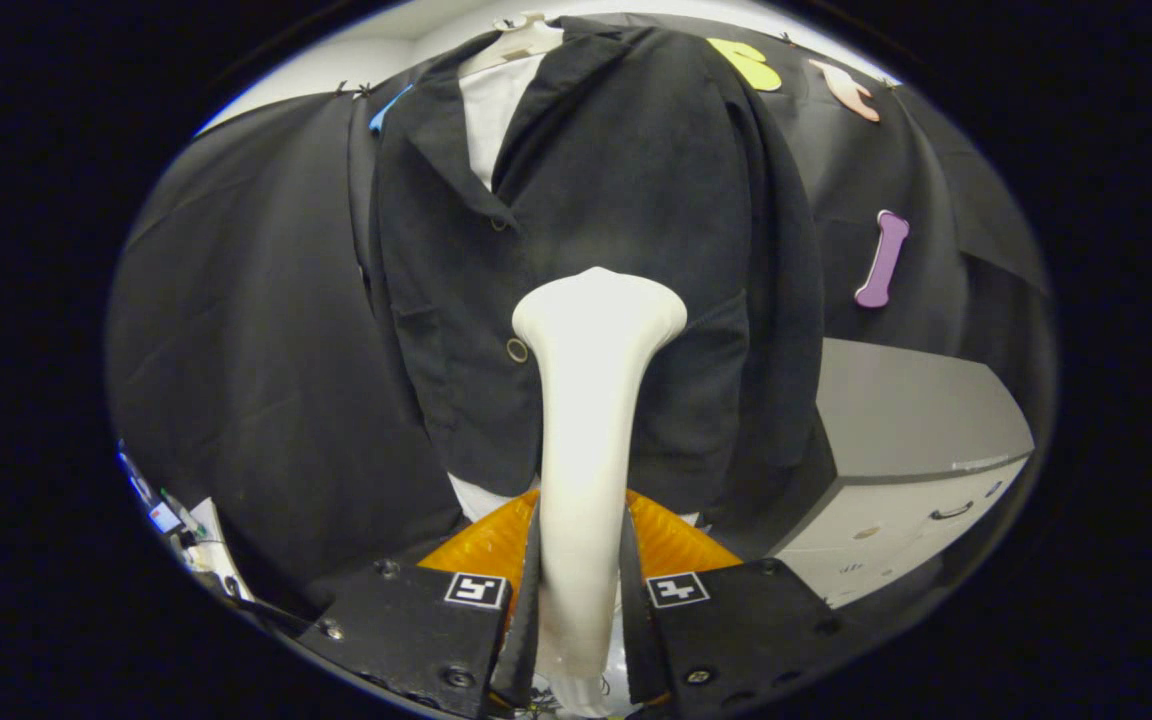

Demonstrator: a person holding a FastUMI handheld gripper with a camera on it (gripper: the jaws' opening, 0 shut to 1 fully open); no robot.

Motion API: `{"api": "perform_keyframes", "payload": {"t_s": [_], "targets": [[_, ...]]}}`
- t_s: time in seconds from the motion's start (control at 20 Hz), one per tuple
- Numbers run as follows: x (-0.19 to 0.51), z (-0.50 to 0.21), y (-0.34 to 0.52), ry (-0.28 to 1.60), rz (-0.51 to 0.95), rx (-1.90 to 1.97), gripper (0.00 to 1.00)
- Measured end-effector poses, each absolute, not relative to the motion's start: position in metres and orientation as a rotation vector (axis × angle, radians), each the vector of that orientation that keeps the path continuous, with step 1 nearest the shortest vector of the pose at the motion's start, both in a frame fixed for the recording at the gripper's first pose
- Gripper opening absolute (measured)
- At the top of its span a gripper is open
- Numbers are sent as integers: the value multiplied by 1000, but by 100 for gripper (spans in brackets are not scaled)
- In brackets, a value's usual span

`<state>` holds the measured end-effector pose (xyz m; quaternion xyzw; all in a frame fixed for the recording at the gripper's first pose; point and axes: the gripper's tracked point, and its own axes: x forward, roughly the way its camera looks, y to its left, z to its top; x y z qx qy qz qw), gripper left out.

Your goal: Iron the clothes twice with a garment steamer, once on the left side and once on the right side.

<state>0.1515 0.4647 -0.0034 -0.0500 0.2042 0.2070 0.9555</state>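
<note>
My gripper point(581, 600) is clamped on the steamer point(591, 400), its head against the hanging jacket point(626, 200).

Gripper point(581, 505): two blocky finger carriers side by side, each with a square black-and-white tag, left tag point(477, 589) and right tag point(677, 589), at its inner front corner. Round screws point(457, 676) sit in the carriers' corners and along their near edges. Fingers point(481, 545) are ribbed and fan outward ahead of the carriers, with thin flat inner plates; both press on the steamer point(591, 380).
</note>
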Motion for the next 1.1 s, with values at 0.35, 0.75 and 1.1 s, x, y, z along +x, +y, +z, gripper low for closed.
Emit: {"api": "perform_keyframes", "payload": {"t_s": [0.35, 0.75, 1.1], "targets": [[147, -44, 457, 483, 402, -112, 38], [147, -96, 444, 584, 377, -135, 38], [142, -87, 440, 593, 367, -112, 38]]}}
